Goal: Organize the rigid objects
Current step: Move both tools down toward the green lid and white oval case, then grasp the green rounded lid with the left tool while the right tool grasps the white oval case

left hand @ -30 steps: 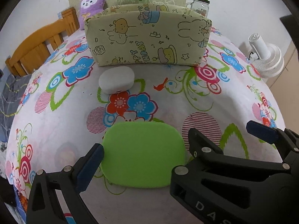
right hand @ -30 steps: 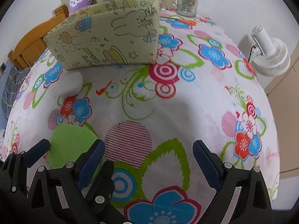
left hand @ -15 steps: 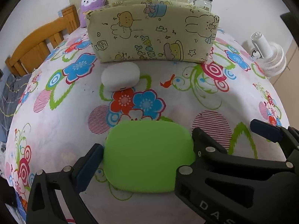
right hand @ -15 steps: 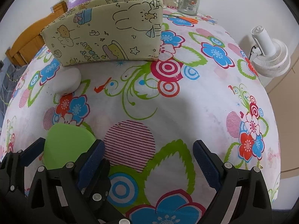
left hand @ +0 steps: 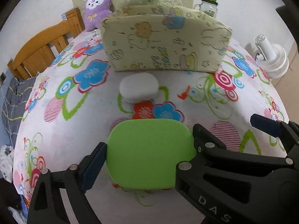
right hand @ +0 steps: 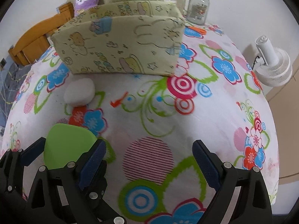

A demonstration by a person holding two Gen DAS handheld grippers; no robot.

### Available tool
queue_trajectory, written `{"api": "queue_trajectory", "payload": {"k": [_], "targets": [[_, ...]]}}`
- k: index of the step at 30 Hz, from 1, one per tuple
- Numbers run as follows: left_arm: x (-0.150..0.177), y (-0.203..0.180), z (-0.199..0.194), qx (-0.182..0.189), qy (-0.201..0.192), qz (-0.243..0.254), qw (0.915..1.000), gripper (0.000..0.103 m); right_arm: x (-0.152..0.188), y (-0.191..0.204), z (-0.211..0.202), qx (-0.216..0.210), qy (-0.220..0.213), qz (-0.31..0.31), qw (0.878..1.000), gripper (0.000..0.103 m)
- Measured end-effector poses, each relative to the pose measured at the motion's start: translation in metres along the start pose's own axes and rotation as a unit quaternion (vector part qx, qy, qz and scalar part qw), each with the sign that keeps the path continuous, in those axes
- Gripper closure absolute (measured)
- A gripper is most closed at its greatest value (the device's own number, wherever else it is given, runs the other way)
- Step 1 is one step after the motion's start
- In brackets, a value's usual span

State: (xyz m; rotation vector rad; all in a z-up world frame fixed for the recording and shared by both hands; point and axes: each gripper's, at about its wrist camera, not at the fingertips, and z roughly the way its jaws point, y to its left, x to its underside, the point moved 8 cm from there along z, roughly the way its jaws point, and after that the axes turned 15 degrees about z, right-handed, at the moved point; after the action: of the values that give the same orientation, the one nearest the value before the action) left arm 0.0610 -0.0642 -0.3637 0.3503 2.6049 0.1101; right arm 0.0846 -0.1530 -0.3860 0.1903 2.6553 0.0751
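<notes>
Just in front of the white case (left hand: 139, 88) on the flowered desk (left hand: 205, 112), the green case (left hand: 149, 154) lies between the closing jaws of the left claw (left hand: 147, 155) — not visibly pinched, so it may skid sideways — while the right claw (right hand: 149, 163) hangs spread and empty.

Left wrist view: from just behind the left gripper (left hand: 147, 158), angled steeply down and forward over the floral tablecloth (left hand: 56, 130); green pad (left hand: 149, 153) close below, cartoon-print fabric box (left hand: 166, 44) farther ahead
Right wrist view: from behind the right gripper (right hand: 149, 160), same steep forward tilt, set to the right of the other view
Shared: green pad (right hand: 65, 145), white oval case (right hand: 79, 91), fabric box (right hand: 121, 41), glass jar (right hand: 199, 7), white fan (right hand: 271, 63)
</notes>
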Motion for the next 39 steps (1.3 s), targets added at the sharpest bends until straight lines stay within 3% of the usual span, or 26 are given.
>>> {"api": "queue_trajectory", "payload": {"k": [11, 20, 30, 32, 39], "targets": [[-0.003, 0.053, 0.002, -0.007, 0.007, -0.009, 0.9999, 0.008, -0.015, 0.054, 0.003, -0.018, -0.004, -0.020, 1.000, 0.007], [-0.006, 0.078, 0.017, 0.006, 0.012, 0.014, 0.9998, 0.008, -0.028, 0.090, 0.020, -0.029, -0.007, -0.019, 0.999, 0.007], [-0.014, 0.091, 0.032, 0.027, 0.013, 0.023, 0.9993, 0.008, -0.037, 0.109, 0.035, -0.036, -0.016, -0.023, 0.999, 0.008], [-0.015, 0.091, 0.034, 0.029, 0.012, 0.028, 0.9991, 0.008, -0.039, 0.110, 0.036, -0.032, -0.025, -0.017, 0.999, 0.014], [-0.017, 0.098, 0.041, 0.031, 0.011, 0.029, 0.9990, 0.008, -0.040, 0.114, 0.044, -0.027, -0.020, -0.010, 0.999, 0.018]]}}
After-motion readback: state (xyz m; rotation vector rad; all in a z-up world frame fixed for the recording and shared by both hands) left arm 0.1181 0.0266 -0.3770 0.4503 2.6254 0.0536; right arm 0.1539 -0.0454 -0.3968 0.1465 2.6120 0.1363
